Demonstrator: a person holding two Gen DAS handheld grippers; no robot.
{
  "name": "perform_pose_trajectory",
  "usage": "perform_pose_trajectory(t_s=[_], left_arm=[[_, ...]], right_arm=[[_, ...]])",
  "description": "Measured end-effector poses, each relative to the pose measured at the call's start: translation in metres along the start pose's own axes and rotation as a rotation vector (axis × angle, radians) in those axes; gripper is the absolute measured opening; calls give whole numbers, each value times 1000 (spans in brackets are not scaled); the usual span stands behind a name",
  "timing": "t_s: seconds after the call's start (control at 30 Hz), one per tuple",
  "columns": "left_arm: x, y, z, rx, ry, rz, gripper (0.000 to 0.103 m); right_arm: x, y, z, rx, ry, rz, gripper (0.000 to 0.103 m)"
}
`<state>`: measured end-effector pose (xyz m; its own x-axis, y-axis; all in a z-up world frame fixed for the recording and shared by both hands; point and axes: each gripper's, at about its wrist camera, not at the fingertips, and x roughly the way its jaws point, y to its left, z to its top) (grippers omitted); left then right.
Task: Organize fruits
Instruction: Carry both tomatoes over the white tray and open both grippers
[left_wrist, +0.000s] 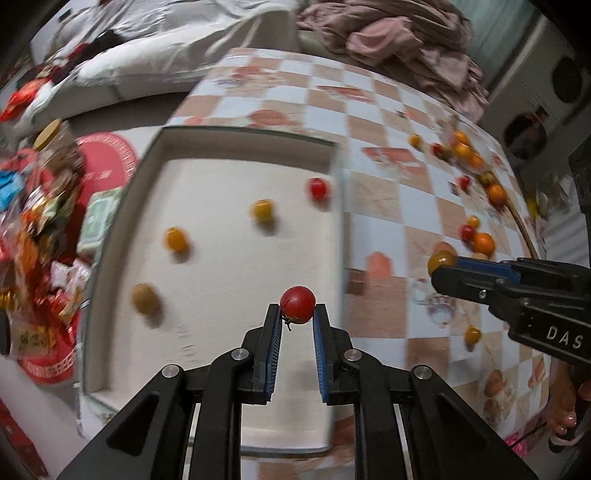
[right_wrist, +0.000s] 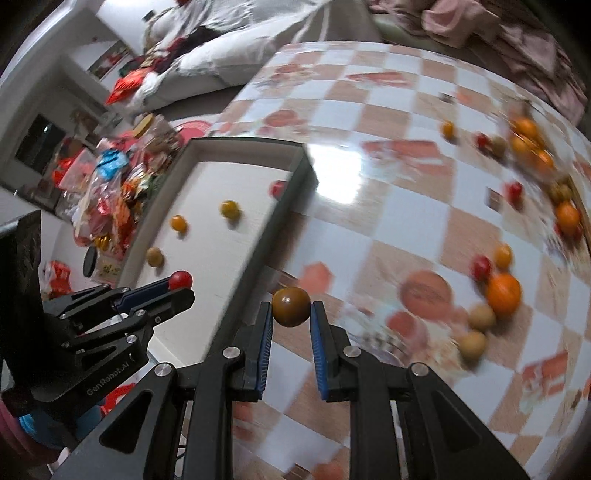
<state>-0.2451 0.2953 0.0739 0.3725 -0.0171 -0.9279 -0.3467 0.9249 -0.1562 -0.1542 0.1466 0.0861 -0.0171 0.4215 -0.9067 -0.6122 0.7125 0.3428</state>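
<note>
While my left hand-held gripper (left_wrist: 297, 314) hovers over the near part of the white tray (left_wrist: 236, 147), its blue pads pinch a red tomato (left_wrist: 297, 303) at the tips. Farther in, the tray holds four fruits in a diagonal row: olive (left_wrist: 146, 299), orange (left_wrist: 176, 239), yellow (left_wrist: 262, 210), red (left_wrist: 318, 188). My right hand-held gripper (right_wrist: 291, 312), above the checkered counter (right_wrist: 369, 229) just beside the tray, grips a brownish tomato (right_wrist: 291, 306). More fruits (right_wrist: 503, 294) lie scattered beyond.
</note>
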Motion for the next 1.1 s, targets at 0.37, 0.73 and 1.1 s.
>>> perform_pose_trajectory(t_s=[0.37,0.73,1.1], left_arm=[[2,74,-25,-151,14,91,18],[22,108,-35,-205,40,156,18],[32,104,-34,-164,62,207,19]], right_arm=[[55,66,32,-120,81,55,22],[112,104,42,-194,158,13,22],[127,108,44,-241,167,-37,25]])
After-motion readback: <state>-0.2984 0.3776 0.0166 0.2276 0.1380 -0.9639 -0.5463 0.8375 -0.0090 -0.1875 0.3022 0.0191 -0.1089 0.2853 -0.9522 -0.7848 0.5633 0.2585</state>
